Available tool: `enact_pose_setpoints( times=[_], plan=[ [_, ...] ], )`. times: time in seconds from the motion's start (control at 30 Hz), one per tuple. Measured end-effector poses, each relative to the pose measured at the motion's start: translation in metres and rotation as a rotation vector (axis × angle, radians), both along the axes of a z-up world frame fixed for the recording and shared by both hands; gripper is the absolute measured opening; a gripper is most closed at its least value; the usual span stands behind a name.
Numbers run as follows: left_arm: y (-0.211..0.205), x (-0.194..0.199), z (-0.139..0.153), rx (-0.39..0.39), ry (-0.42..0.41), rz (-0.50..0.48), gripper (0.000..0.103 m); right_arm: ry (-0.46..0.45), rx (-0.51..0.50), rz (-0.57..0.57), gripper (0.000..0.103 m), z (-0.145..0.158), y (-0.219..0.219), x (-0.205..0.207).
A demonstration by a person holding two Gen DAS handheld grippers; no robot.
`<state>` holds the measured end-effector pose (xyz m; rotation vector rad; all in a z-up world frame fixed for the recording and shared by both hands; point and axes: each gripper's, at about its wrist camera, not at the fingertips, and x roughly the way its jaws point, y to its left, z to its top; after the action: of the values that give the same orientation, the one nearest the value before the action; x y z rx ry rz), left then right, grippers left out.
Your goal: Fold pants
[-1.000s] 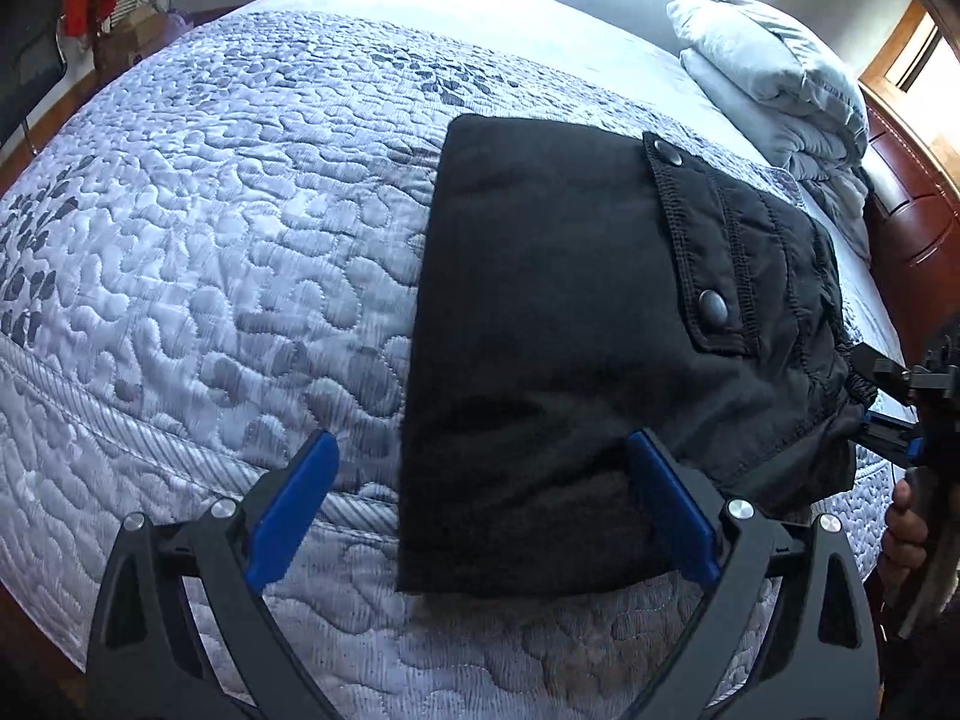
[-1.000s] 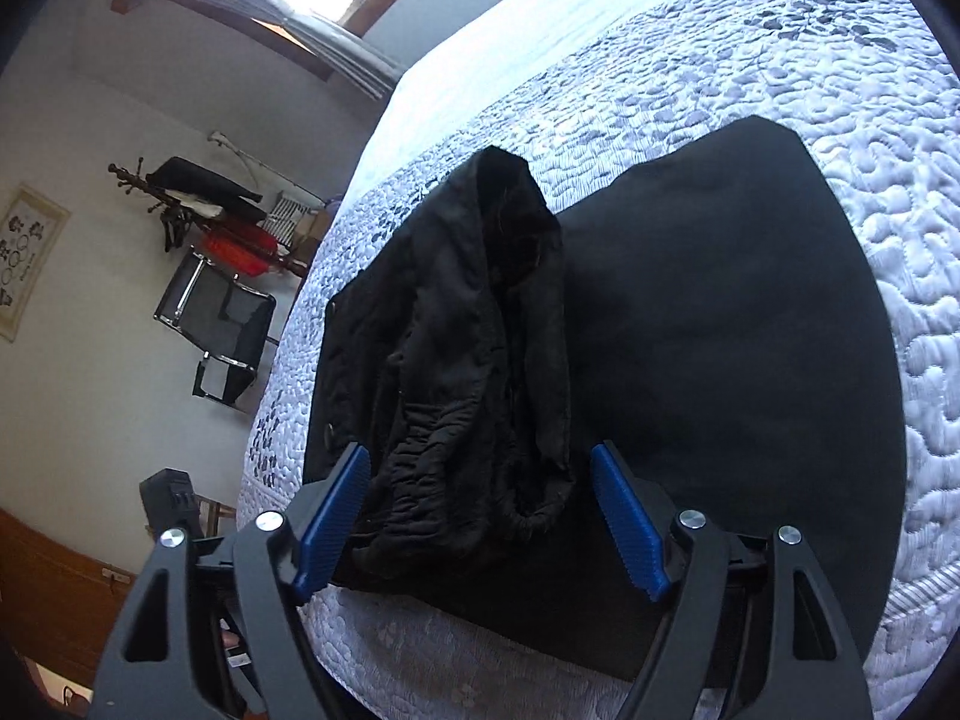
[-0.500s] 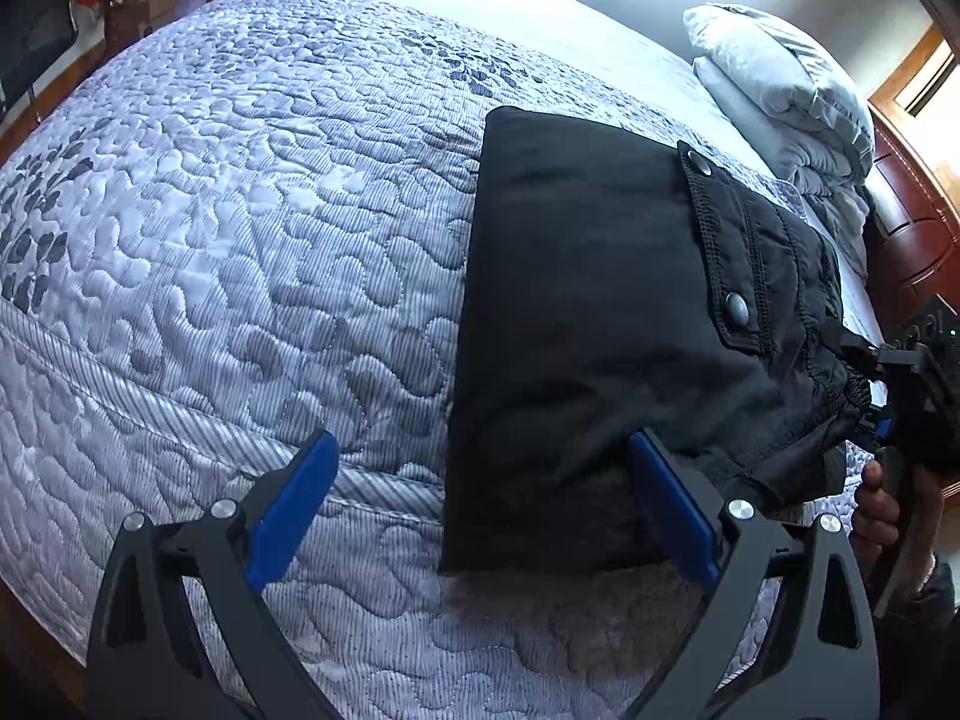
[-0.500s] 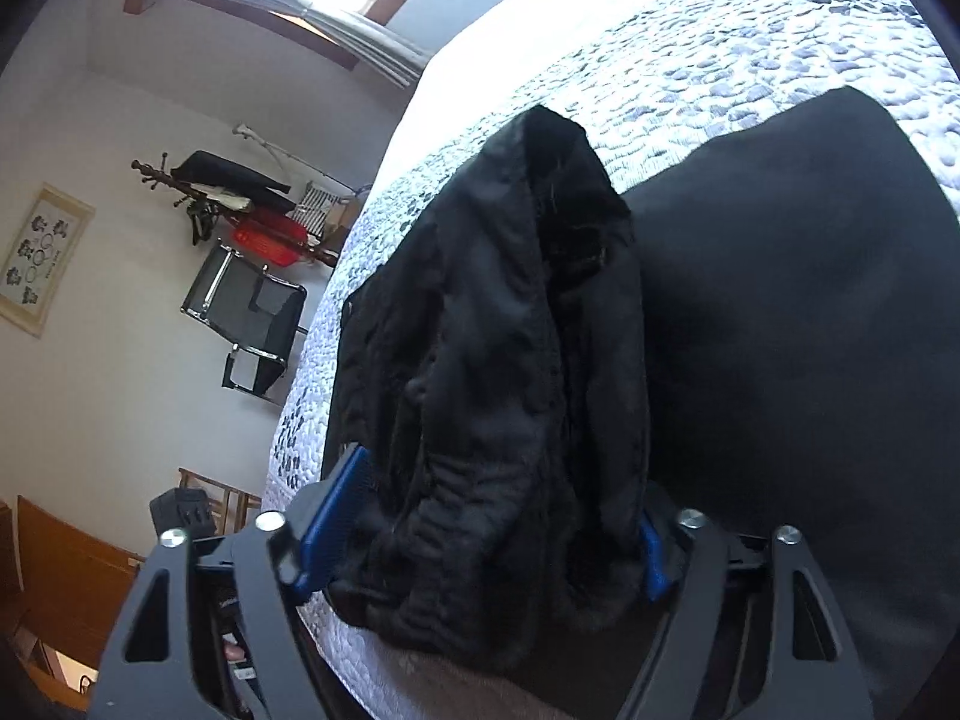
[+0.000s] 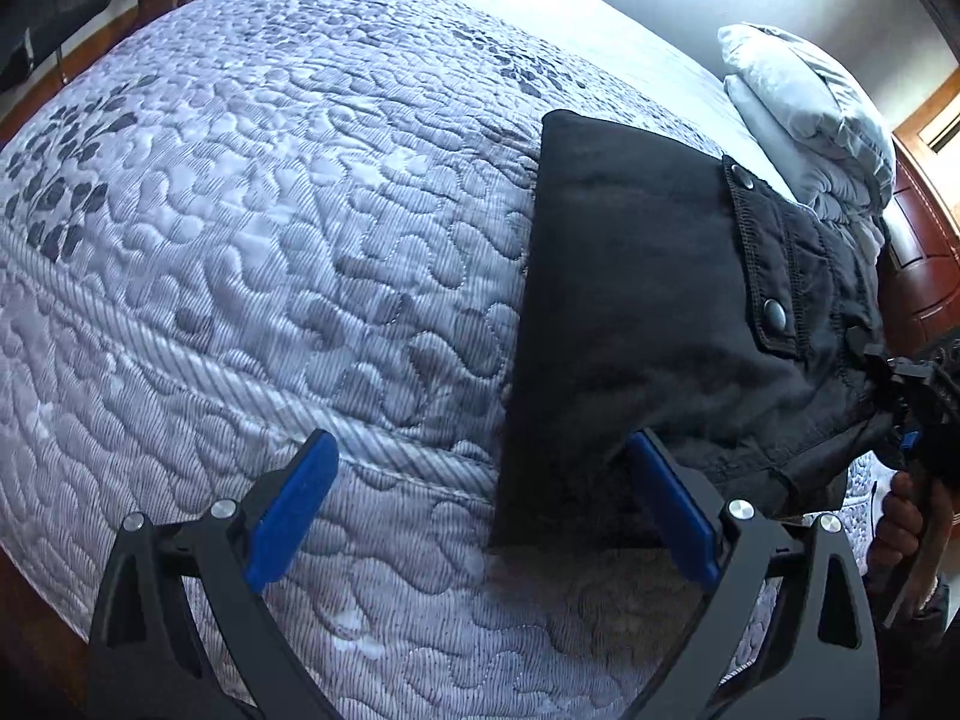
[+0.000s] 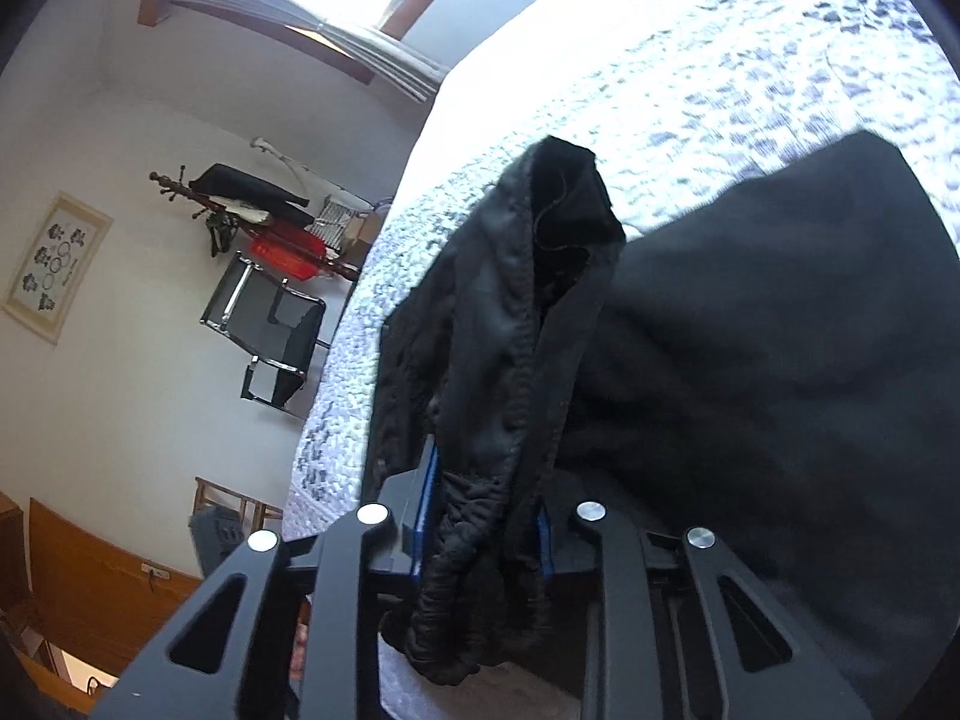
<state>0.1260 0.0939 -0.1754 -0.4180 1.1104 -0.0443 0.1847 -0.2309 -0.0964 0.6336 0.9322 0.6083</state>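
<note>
Place: home bedroom
Bed: quilted grey bedspread (image 5: 270, 228) filling the near view — pillows (image 5: 804, 102) stacked far right
Furniture: folding chair (image 6: 270, 330) by the wall, coat rack (image 6: 240, 204) draped with clothes
Walls: framed picture (image 6: 57, 264) at left — window blinds (image 6: 312, 24) above

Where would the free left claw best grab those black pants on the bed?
Probably the near left corner of the folded pants, coming in low from the bed's near edge. That edge lies flat and straight between the open left gripper's fingers, while the right gripper already pinches the bunched waistband on the other side.
</note>
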Motion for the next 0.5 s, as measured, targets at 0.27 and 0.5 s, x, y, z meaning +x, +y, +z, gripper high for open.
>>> enact_pose_setpoints(
  times=[0.27,0.5],
  plan=[
    [0.007,-0.018,0.007,-0.017,-0.005,0.017,0.097,-0.072,-0.007,0.06,0.023,0.043,0.016,-0.006],
    [-0.001,-0.025,0.021,-0.04,-0.026,0.017,0.097,-0.131,0.012,0.108,0.023,0.083,0.027,-0.009]
  ],
)
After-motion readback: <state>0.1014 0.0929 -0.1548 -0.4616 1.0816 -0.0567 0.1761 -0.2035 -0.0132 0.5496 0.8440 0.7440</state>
